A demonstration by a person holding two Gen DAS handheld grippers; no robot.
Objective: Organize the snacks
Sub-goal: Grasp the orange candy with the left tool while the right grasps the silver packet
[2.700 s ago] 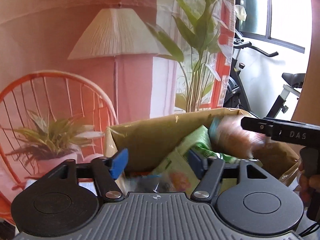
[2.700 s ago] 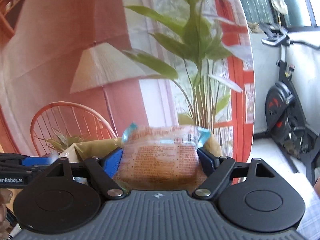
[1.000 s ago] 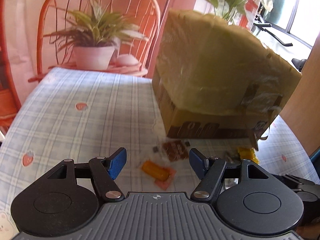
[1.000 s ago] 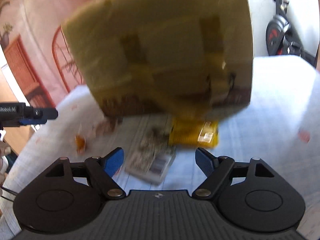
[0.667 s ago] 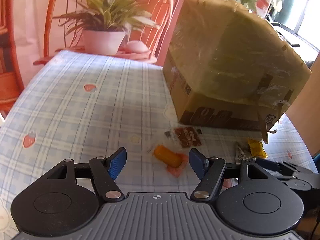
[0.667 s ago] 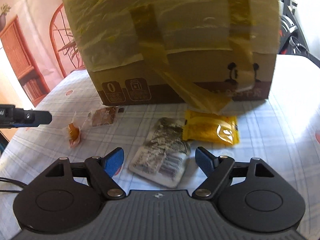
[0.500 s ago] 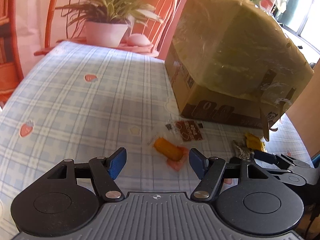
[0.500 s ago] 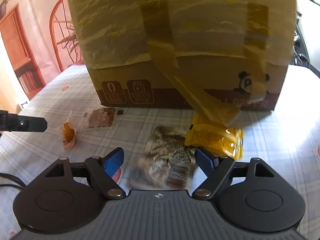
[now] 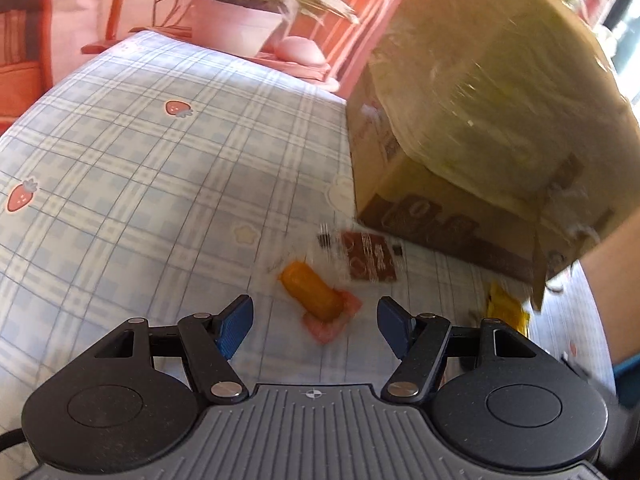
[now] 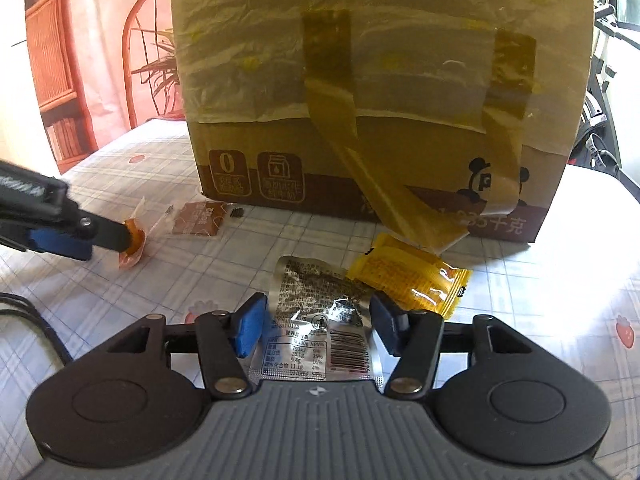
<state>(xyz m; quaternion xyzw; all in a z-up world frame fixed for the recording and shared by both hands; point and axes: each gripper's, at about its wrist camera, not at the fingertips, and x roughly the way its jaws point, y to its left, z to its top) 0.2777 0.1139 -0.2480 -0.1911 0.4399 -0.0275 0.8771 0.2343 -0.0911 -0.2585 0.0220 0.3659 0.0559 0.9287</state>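
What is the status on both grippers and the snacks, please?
Left gripper open, over orange snack. Right gripper open, straddling silver packet. Yellow packet touching the silver one's corner. Box just behind.

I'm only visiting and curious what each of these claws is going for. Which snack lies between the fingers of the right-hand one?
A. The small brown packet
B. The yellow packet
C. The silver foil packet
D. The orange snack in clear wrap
C. In the right wrist view the right gripper is open, and the silver foil packet lies flat on the tablecloth between its blue pads.
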